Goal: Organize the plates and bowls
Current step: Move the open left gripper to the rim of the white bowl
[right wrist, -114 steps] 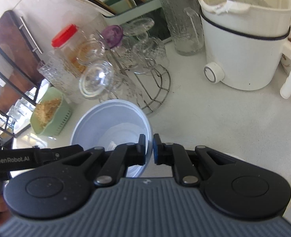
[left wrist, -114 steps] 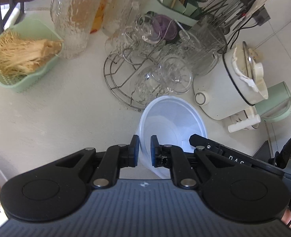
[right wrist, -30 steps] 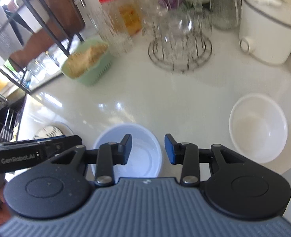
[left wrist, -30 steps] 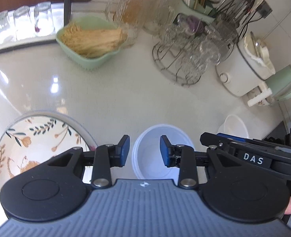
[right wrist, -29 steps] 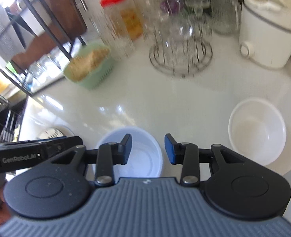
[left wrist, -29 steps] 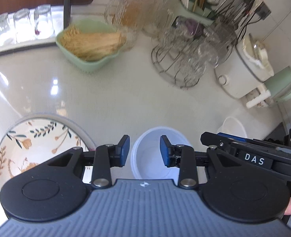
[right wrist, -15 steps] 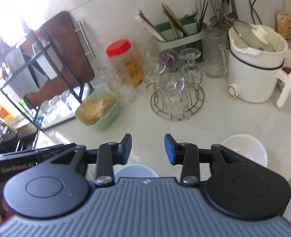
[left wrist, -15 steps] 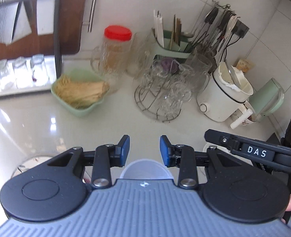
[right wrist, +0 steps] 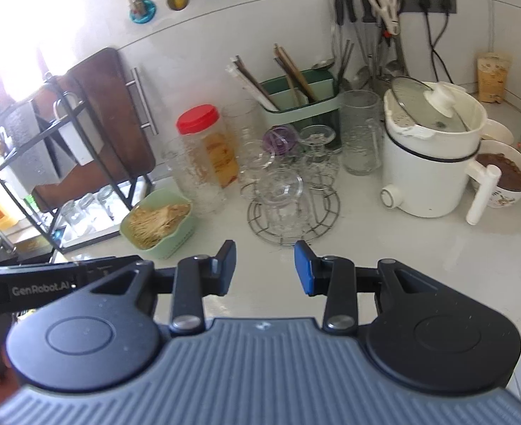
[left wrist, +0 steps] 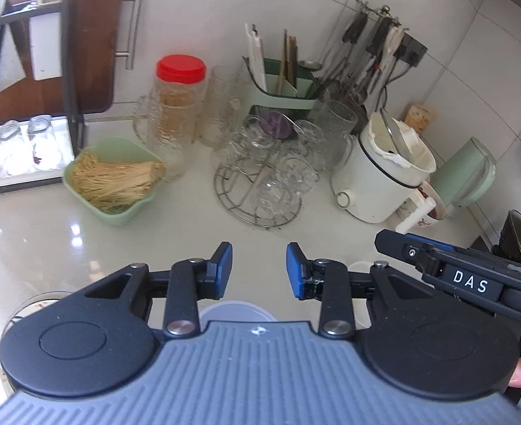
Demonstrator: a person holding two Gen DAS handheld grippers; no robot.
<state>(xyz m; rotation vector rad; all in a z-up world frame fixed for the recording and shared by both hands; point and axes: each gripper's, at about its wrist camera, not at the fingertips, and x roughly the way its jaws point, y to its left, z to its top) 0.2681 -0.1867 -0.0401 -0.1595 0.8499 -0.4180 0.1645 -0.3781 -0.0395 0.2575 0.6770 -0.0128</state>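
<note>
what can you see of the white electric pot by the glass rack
The pot is a round white plastic-looking cooker standing upright on the counter, right of the glass rack. A dark band rings its body, a round knob sits low on the front, and a white handle sticks out to the right. Its glass lid, with a white knob, lies tilted inside the rim, which looks crusted. A bowl of brown food sits just behind the handle.
</note>
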